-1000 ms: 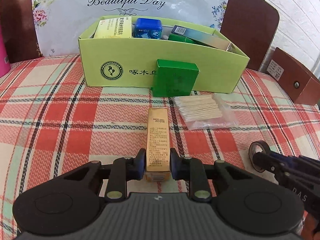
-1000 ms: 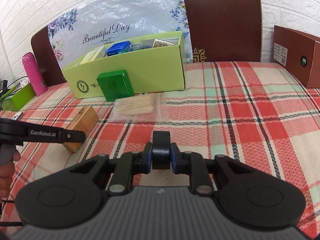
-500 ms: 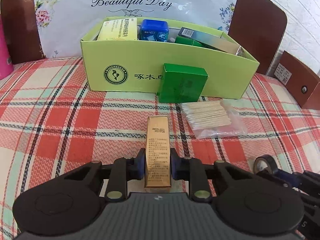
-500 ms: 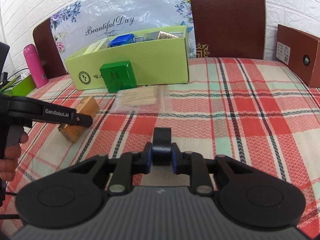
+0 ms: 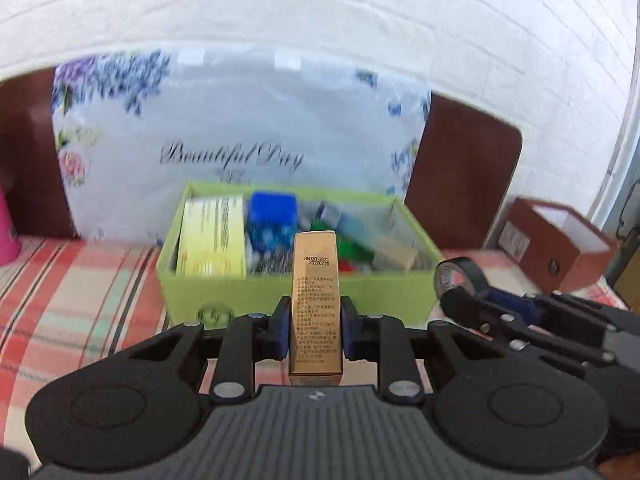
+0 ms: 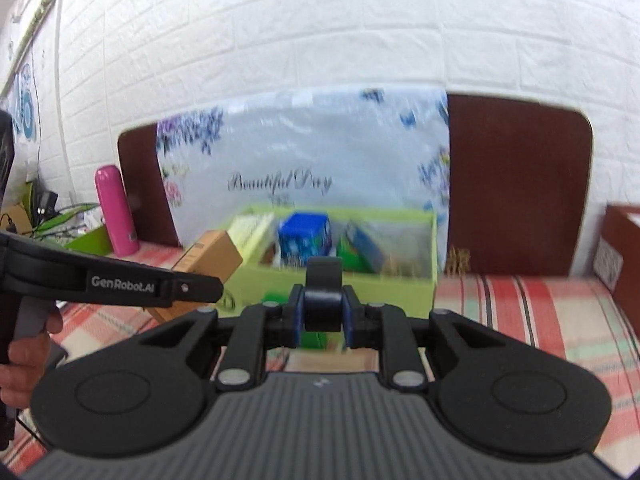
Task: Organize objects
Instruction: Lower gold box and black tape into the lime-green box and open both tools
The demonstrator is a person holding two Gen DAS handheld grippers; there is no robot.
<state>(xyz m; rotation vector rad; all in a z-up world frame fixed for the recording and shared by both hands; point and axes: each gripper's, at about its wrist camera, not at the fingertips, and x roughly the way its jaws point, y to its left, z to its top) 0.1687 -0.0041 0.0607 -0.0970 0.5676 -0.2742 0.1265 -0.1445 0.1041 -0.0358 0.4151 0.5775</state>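
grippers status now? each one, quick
Left gripper: closed on the gold box.
Right gripper: closed on the black tape roll.

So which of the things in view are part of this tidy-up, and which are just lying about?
In the job:
- gold box, held in the left gripper
- black tape roll, held in the right gripper
- green storage box

Lying about:
- pink bottle
- floral bag
- brown box

Two claws [image 5: 314, 326] [image 6: 322, 312], one gold carton [image 5: 315, 300], one tape roll [image 6: 323, 280], one green box [image 5: 400, 296], one pink bottle [image 6: 116, 210]
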